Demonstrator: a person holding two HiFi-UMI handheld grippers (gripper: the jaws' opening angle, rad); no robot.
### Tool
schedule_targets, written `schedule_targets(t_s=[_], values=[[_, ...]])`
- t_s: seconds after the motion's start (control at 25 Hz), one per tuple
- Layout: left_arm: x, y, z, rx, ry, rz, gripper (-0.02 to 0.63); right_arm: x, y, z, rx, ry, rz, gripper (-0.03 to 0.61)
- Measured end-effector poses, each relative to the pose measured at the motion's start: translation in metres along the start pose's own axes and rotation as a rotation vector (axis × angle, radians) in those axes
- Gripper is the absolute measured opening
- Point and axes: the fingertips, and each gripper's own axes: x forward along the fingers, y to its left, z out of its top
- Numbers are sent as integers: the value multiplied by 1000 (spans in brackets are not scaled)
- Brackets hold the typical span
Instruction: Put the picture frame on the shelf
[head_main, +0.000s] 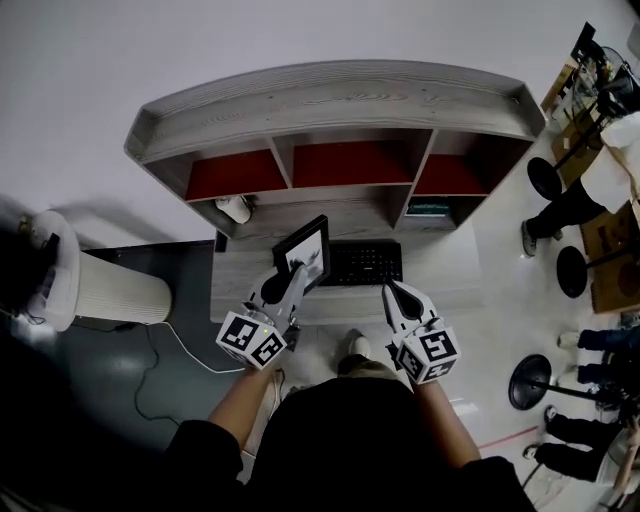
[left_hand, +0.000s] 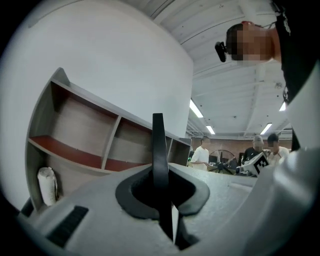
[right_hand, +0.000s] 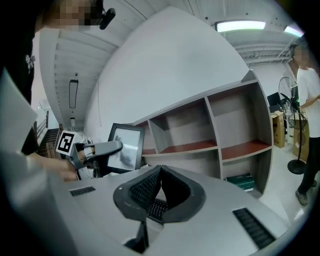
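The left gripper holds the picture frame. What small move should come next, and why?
Probably carry the left gripper forward toward the shelf: its jaws are shut on the picture frame, which is short of the shelf, and the middle red compartment looks free.

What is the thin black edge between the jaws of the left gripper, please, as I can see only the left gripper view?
Observer: It is the picture frame, edge-on to you. The head view shows the left gripper clamped on one edge of it.
Operator: Thank you. Where is the right gripper?
Observer: The right gripper is shut on nothing, just in front of the keyboard.
Operator: Is anything in the shelf's far right end?
Observer: Yes, a green item lies in the lower right compartment of the shelf.
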Motion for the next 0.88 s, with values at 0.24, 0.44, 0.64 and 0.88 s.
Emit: schedule_targets(t_s=[0.24,0.44,0.64,0.88], values=[[67,19,2,52,34,10,31,21,-29,8,11,2,22,12],[113,32,10,24,29,-32,31,29,-44,10,32,-4,22,12],[156,35,17,59,42,-103,31,35,-53,11,42,-10,7,12],[203,34,19,19,48,-176,31,35,-64,18,45,-33,-35,12]])
